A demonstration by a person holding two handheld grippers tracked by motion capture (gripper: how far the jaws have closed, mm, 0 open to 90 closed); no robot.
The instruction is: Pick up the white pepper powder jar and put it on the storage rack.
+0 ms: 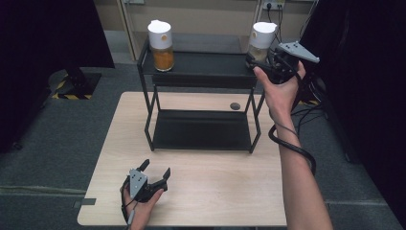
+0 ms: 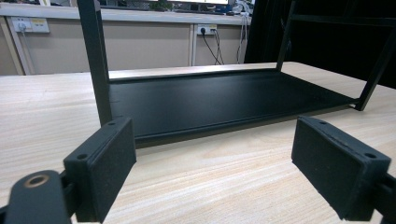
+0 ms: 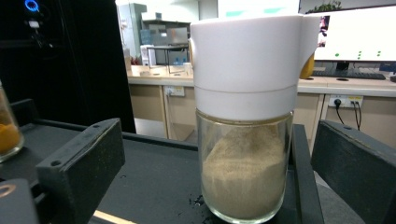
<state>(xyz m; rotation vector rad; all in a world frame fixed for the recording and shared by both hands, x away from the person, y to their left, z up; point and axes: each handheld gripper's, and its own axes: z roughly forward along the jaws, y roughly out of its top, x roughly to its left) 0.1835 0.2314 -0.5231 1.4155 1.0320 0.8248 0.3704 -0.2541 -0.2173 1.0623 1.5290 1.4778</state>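
A glass jar (image 1: 262, 40) of pale beige powder with a white lid stands at the right end of the black rack's top shelf (image 1: 206, 64). My right gripper (image 1: 256, 62) is level with it at its right side and open. In the right gripper view the jar (image 3: 245, 130) stands upright between the wide-spread jaws, and both pads (image 3: 84, 158) are clear of the glass. A second jar (image 1: 161, 45), white-lidded and holding orange powder, stands at the shelf's left end. My left gripper (image 1: 156, 168) rests open on the table near the front edge, with nothing between its pads (image 2: 105, 163).
The two-tier black rack sits mid-table, and its lower shelf (image 2: 224, 98) is bare. The wooden table (image 1: 215, 191) has a small dark round grommet (image 1: 235, 106) behind the rack. A cable trails from my right wrist off the table's right side. Dark panels stand at both sides.
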